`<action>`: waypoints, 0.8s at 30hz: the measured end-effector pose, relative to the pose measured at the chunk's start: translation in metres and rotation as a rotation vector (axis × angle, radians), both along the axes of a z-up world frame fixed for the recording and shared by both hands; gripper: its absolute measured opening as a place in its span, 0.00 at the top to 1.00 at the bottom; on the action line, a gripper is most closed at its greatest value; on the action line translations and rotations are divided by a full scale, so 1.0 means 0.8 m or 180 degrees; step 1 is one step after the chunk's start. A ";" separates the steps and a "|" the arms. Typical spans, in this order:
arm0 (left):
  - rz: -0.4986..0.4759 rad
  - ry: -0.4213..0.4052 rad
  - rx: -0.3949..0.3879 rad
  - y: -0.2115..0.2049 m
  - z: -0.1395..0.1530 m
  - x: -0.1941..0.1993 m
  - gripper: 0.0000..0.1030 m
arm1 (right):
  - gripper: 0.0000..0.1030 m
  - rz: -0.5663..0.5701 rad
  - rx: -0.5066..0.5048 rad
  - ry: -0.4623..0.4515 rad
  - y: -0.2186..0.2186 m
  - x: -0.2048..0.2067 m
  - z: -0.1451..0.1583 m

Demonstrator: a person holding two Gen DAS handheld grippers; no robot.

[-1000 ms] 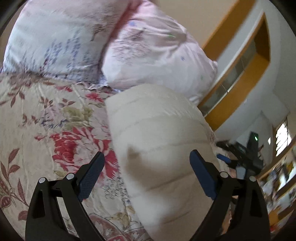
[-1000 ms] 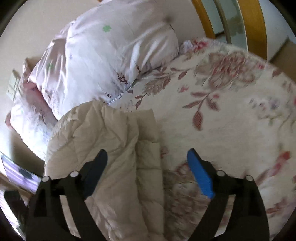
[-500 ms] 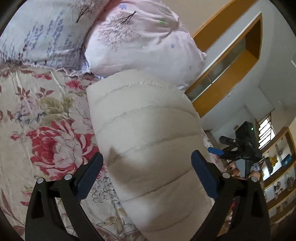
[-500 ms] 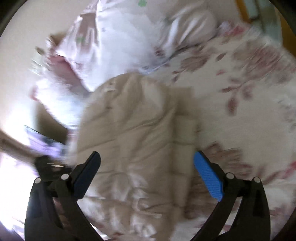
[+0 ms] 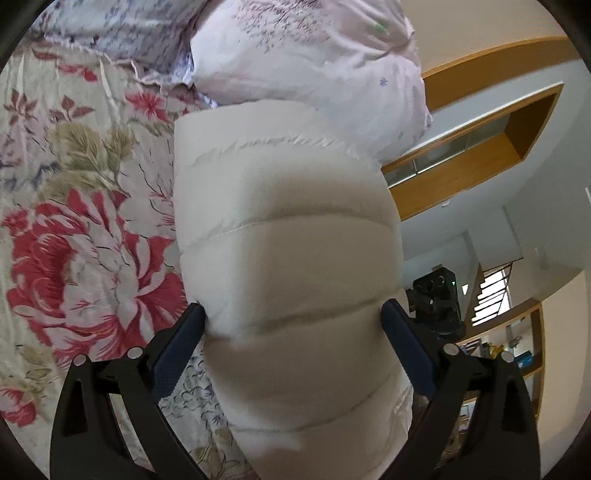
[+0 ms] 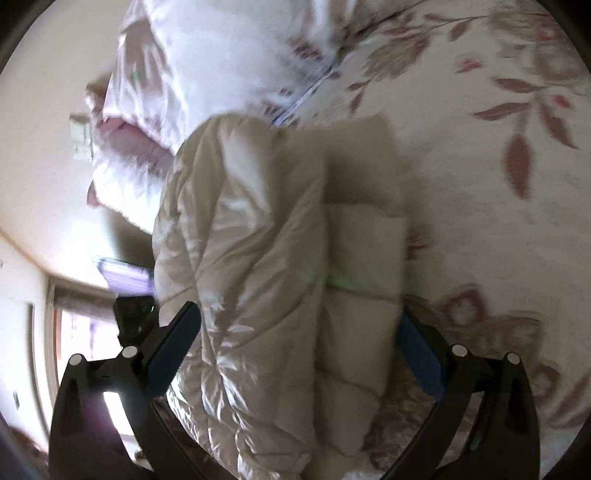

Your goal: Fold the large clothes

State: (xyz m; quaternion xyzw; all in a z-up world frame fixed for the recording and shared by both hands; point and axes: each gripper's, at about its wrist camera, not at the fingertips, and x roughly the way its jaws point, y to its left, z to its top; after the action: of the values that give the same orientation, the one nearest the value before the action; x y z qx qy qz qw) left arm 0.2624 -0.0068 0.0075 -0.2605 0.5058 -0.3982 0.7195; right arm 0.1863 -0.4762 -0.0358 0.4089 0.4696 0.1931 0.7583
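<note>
The cream quilted puffer jacket (image 5: 288,280) lies folded into a thick bundle on the bed, on the floral bedsheet (image 5: 85,236). In the left wrist view its long axis runs away from the camera toward the pillows; the far end rests against the pale pink pillow (image 5: 314,62), with a blue-patterned pillow (image 5: 122,26) to that pillow's left. The stitched channels cross the bundle's width.

The left gripper (image 5: 291,332) straddles the near part of the bundle with jaws wide. Both blue pads sit right at the fabric's sides; whether they press on it cannot be told.

The right gripper (image 6: 295,332) has its jaws fully spread, having just been opening, with the jacket (image 6: 258,266) between them. The left pad stands beside a shiny crumpled fold and the right pad beside a flatter quilted panel; no clear pinch shows. In this view the bundle likewise runs away toward the pillow (image 6: 207,55), over the bedsheet (image 6: 498,166).

No brand, label or legible writing appears on the jacket.

The near end of the bundle is cut off at the bottom of both views. The right wrist view is motion-blurred. A dark device (image 5: 436,295) past the bed edge cannot be identified.
</note>
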 end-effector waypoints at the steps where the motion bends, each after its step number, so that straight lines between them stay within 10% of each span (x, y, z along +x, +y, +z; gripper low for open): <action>1: -0.0009 0.0018 0.0000 -0.002 -0.003 0.001 0.06 | 0.02 0.0084 -0.0066 0.0031 0.008 0.005 -0.001; 16: -0.0060 0.0277 -0.0225 -0.013 -0.025 0.008 0.11 | 0.02 0.0486 -0.0012 -0.0121 0.059 0.038 -0.001; 24: 0.0008 0.0173 -0.0428 0.000 -0.011 0.001 0.42 | 0.51 0.0382 0.0323 -0.0274 0.067 0.024 0.000</action>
State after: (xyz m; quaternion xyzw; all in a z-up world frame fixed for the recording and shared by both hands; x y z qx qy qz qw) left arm 0.2633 -0.0065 -0.0015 -0.3197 0.4968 -0.4232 0.6869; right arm 0.2057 -0.4225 -0.0361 0.4093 0.4498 0.2791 0.7432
